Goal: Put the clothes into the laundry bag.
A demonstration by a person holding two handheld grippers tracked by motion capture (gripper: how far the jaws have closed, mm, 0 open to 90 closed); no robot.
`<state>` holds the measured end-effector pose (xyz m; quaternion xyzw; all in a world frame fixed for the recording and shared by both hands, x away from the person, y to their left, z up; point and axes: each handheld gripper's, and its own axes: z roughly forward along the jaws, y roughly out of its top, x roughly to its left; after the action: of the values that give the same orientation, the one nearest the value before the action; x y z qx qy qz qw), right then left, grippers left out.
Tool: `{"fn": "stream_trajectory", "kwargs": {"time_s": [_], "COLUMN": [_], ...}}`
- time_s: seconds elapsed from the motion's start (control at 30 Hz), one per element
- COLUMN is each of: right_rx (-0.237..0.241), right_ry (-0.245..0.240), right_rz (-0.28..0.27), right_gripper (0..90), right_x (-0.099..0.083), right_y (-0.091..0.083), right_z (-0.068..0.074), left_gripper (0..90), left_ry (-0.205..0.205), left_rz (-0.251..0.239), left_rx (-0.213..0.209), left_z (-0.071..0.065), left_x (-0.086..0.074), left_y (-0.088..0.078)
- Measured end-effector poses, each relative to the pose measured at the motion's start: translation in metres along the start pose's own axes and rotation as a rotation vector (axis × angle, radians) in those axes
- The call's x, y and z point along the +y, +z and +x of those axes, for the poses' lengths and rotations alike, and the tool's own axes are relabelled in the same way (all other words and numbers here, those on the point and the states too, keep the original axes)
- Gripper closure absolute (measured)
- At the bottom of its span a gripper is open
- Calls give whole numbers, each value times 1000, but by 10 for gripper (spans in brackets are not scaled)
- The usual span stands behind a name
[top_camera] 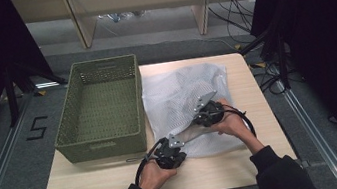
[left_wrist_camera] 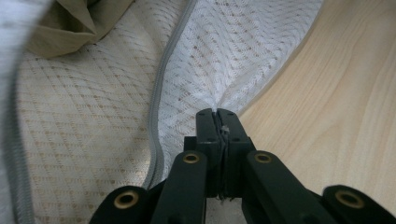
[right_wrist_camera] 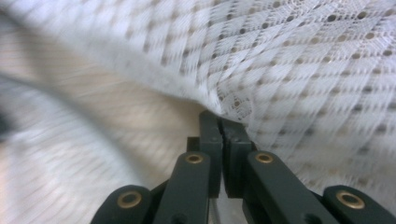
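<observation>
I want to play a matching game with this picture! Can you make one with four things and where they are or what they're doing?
Things:
1. basket
2. mesh bag
3. left gripper
4. zipper

Descriptions:
A. white, lying right of the green thing
B. grey line running along the fabric
C. green, on the table's left side
D. fingers pinched shut on the white fabric's edge

Pairs: 1-C, 2-A, 3-D, 4-B
</observation>
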<state>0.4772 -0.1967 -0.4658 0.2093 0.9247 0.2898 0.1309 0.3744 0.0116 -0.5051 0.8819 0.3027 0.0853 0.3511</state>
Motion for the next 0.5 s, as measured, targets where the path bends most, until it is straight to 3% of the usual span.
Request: {"fn": "stream_trajectory", "kwargs": {"time_s": [0.07, 0.1, 0.17, 0.23, 0.27, 0.3, 0.37, 0.5], "right_rx": [21, 27, 60, 79, 90, 119, 119, 85], "right_ry": [1, -25, -16, -60, -53, -79, -83, -65], "right_rz": [-15, -15, 0, 39, 73, 105, 122, 86], "right_gripper": [899, 899, 900, 900, 899, 900, 899, 894], "right_x": [-4, -7, -14, -22, -27, -30, -33, -33], "right_y": [-13, -17, -25, -25, -24, -24, -25, -30], "right_z": [5, 8, 17, 23, 28, 29, 34, 36], "left_gripper": [882, 882, 882, 883, 882, 882, 881, 861], "left_ry": [-9, -10, -13, -5, 8, 11, 29, 10], "left_rz": [-13, -16, -22, -23, -21, -18, -10, -15], "left_rx": [1, 1, 4, 7, 3, 6, 6, -5], "left_z": [0, 1, 0, 0, 0, -1, -1, -2], "left_x": [1, 1, 2, 2, 2, 1, -1, -2], "left_y": [-1, -2, -5, -6, -7, -7, -6, -5]}}
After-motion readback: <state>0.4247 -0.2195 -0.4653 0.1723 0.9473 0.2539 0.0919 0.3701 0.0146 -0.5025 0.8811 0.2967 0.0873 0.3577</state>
